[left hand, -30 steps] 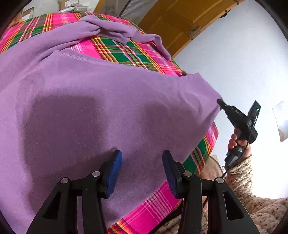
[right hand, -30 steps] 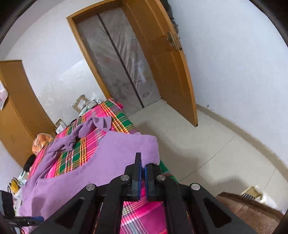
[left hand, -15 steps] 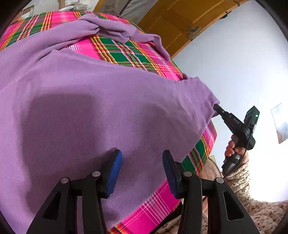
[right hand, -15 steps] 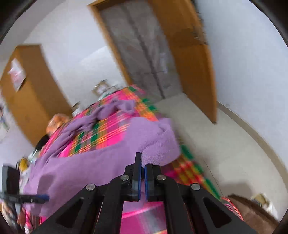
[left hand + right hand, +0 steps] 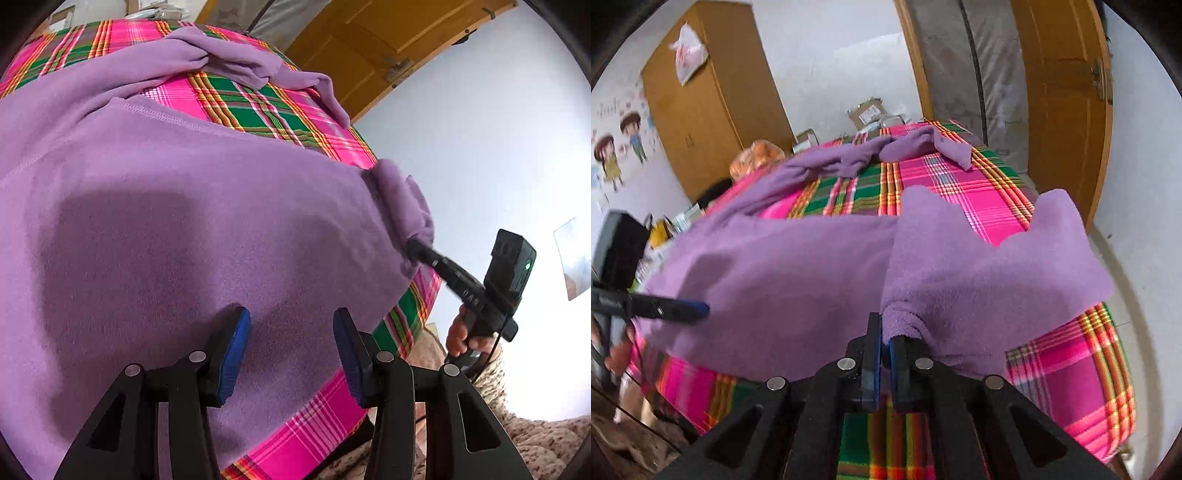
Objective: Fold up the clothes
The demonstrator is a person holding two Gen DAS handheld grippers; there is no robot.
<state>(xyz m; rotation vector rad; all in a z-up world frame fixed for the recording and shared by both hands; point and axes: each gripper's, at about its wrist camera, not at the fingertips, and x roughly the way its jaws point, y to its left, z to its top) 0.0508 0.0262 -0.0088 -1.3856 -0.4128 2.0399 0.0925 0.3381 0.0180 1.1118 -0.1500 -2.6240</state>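
Observation:
A purple fleece garment (image 5: pixel 177 206) lies spread over a table with a pink and green plaid cloth (image 5: pixel 258 107). My left gripper (image 5: pixel 291 328) is open, its blue pads just above the garment's near part, holding nothing. My right gripper (image 5: pixel 885 332) is shut on the garment's right corner (image 5: pixel 979 273) and lifts it, folding it inward over the body. In the left wrist view the right gripper (image 5: pixel 417 249) shows at the garment's right edge. A sleeve (image 5: pixel 923 142) lies bunched at the far side.
A wooden door (image 5: pixel 1067 92) stands open at the far right. A wooden wardrobe (image 5: pixel 701 99) stands at the back left. Boxes (image 5: pixel 868 110) and an orange bag (image 5: pixel 757 157) sit beyond the table's far end. The left gripper (image 5: pixel 683 310) shows at the left.
My right gripper has swung left and over the table, carrying the garment's corner up and inward so it folds. My left gripper has stayed open over the garment.

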